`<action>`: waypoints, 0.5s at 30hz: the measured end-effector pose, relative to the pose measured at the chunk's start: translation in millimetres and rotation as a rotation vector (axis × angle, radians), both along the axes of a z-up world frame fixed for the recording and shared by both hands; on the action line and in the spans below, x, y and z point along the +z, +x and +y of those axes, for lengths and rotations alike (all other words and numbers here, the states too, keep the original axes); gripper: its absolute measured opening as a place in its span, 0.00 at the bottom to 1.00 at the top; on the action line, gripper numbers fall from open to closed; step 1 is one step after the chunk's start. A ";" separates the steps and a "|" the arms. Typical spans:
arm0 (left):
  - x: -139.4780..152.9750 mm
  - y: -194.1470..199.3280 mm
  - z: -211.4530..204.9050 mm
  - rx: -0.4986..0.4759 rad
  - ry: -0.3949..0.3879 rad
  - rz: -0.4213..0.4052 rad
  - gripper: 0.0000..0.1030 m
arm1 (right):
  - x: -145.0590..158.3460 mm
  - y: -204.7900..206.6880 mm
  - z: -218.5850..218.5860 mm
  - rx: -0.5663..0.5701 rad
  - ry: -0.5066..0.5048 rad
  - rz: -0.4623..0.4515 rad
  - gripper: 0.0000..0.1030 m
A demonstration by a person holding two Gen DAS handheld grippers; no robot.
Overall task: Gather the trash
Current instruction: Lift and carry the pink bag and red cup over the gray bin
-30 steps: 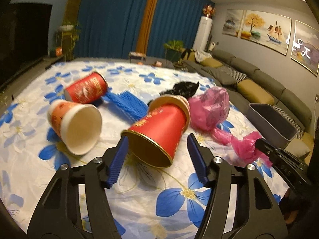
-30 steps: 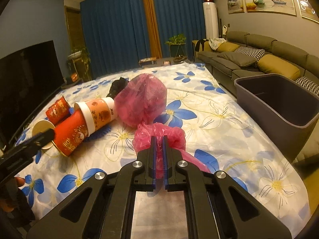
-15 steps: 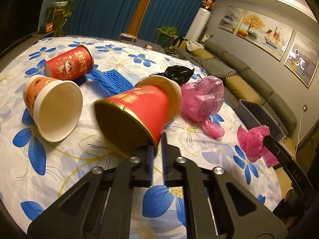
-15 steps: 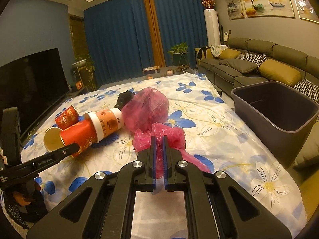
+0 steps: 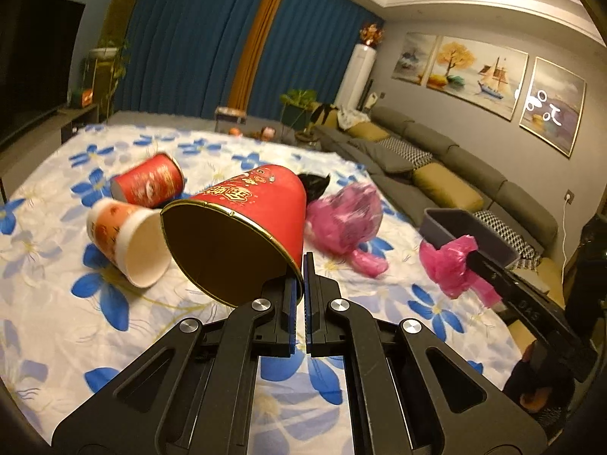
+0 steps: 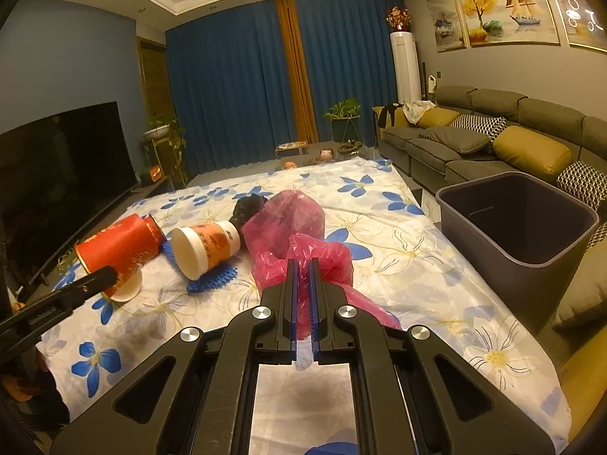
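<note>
My left gripper (image 5: 303, 265) is shut on the gold rim of a large red paper cup (image 5: 242, 223), which hangs tilted above the flowered tablecloth (image 5: 114, 322). In the right wrist view the same red cup (image 6: 117, 246) is at the left, with the left gripper (image 6: 108, 276) clamped on it. My right gripper (image 6: 302, 269) is shut on a crumpled pink plastic bag (image 6: 322, 258) held a little above the cloth. That pink bag (image 5: 449, 261) also shows in the left wrist view, at the tip of the right gripper (image 5: 470, 257).
On the cloth lie an orange-and-white cup (image 5: 125, 239), a small red cup (image 5: 148, 184), a second pink bag (image 5: 345, 220), a black bag (image 5: 315, 184) and a blue mesh sleeve (image 6: 212, 276). A grey bin (image 6: 523, 223) stands off the table's right edge, beside the sofa (image 6: 493, 140).
The left jaws closed from wide open onto the red cup's rim and lifted the cup off the cloth. The right gripper rose a little, still holding the pink bag.
</note>
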State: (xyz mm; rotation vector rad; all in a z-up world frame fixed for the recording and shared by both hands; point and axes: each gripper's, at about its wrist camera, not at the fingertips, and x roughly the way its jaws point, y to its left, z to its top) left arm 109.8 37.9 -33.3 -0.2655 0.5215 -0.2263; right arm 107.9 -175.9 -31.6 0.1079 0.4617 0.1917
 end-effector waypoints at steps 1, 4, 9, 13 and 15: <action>1.9 -2.5 0.0 -0.001 0.001 -0.008 0.02 | 1.5 -1.6 0.0 0.001 0.002 -0.004 0.06; 8.5 -7.9 -2.2 -0.006 0.004 -0.027 0.02 | 6.4 -6.3 -0.1 0.001 0.005 -0.019 0.06; 14.2 -16.3 -9.5 -0.019 0.016 -0.053 0.02 | 12.2 -14.5 -1.3 -0.001 0.005 -0.040 0.06; 15.9 -20.6 -15.8 -0.031 0.024 -0.061 0.02 | 14.0 -16.1 -4.9 -0.006 0.010 -0.044 0.06; 16.5 -21.3 -18.8 -0.038 0.028 -0.063 0.02 | 15.6 -17.0 -6.2 -0.010 0.012 -0.048 0.06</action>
